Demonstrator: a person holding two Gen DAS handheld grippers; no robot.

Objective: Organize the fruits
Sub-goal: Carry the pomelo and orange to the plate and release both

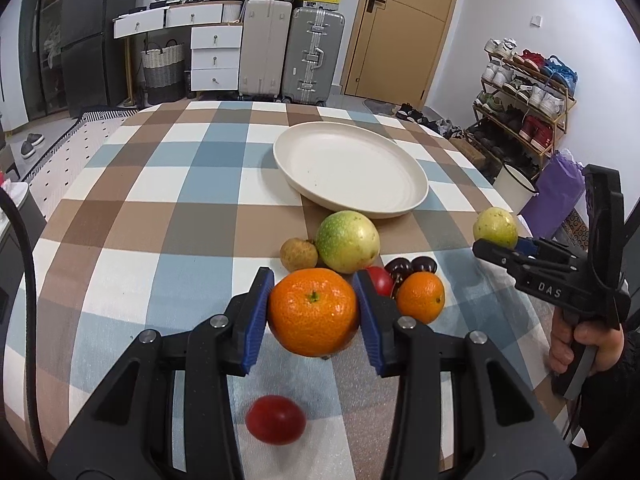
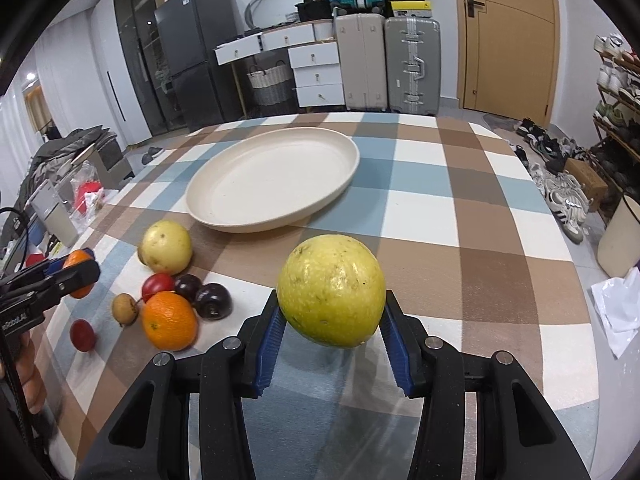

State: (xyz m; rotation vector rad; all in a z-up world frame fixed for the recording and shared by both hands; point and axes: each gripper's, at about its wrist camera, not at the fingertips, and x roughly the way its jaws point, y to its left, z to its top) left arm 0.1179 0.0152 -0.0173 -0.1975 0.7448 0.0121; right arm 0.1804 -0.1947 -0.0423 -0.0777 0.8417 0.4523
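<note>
My left gripper [image 1: 314, 312] is shut on a large orange [image 1: 313, 312] and holds it above the checked tablecloth. My right gripper [image 2: 332, 316] is shut on a yellow-green round fruit [image 2: 331, 290], also lifted; it shows in the left wrist view [image 1: 495, 227] too. An empty cream plate [image 1: 412, 196] [image 2: 340, 184] lies beyond both. On the cloth remain a green-yellow fruit [image 1: 347, 246] [image 2: 167, 246], a small orange [image 1: 421, 297] [image 2: 170, 320], two dark plums [image 2: 208, 295], a brown longan [image 1: 298, 255] [image 2: 125, 308] and red tomatoes [image 1: 275, 419] [image 2: 83, 334].
The table [image 1: 160, 184] is round with a checked cloth; its edge runs close on the right. Beyond it stand suitcases [image 1: 312, 56], white drawers, a shoe rack [image 1: 524, 96] and a white bucket [image 2: 620, 236] on the floor.
</note>
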